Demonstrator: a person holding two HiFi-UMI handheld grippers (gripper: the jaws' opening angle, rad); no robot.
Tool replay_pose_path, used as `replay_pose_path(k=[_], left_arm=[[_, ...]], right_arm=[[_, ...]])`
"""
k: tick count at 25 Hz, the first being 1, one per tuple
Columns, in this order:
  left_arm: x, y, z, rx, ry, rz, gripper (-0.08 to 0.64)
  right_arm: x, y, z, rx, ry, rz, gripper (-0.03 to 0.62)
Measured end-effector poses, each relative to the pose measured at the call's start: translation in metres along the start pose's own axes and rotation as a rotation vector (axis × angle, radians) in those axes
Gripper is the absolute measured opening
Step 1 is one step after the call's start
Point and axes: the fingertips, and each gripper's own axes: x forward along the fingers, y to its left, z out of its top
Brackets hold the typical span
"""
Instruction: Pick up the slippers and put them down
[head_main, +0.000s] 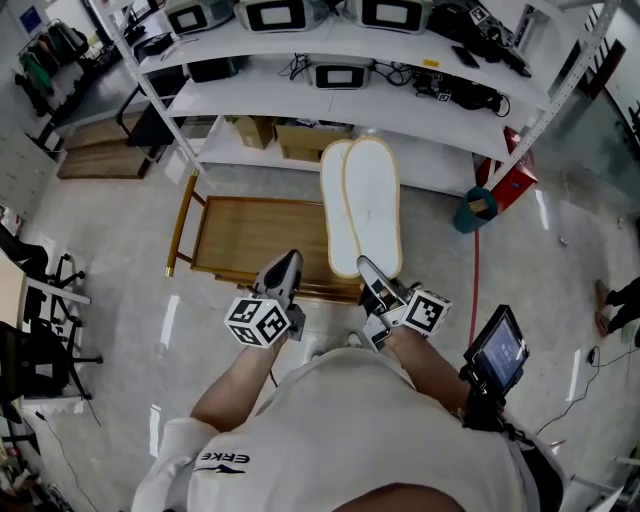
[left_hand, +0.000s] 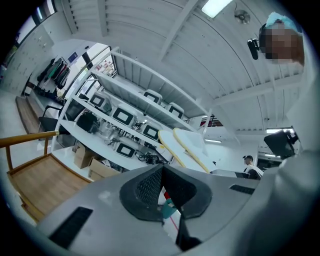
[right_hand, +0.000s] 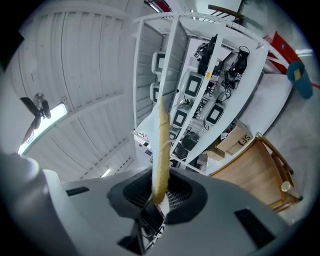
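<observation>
**Holding slippers (head_main: 365, 205) up, set-down to come**

The right hand-held gripper (head_main: 368, 272) pinches the pair by its near end, above the wooden bench (head_main: 250, 235). The left hand-held gripper (head_main: 288, 262) is closed and empty. Long axis points away, toward the shelves (head_main: 330, 105). Next, I judge: lower them level, then release.

- The left gripper (head_main: 285, 265) is held out at near centre and points level toward the far side, with its jaws together and nothing between them.
- The right gripper (head_main: 370, 270), just to its right, tilts slightly up, its jaws clamped on the near end of the slippers (head_main: 362, 205).
</observation>
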Motion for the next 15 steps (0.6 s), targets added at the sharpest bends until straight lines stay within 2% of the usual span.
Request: replay_pose_path(k=[15], left_arm=[[0.0, 0.006, -0.001, 0.003, 0.001, -0.019, 0.003]], right_arm=[[0.012, -0.009, -0.01, 0.016, 0.009, -0.009, 0.054]])
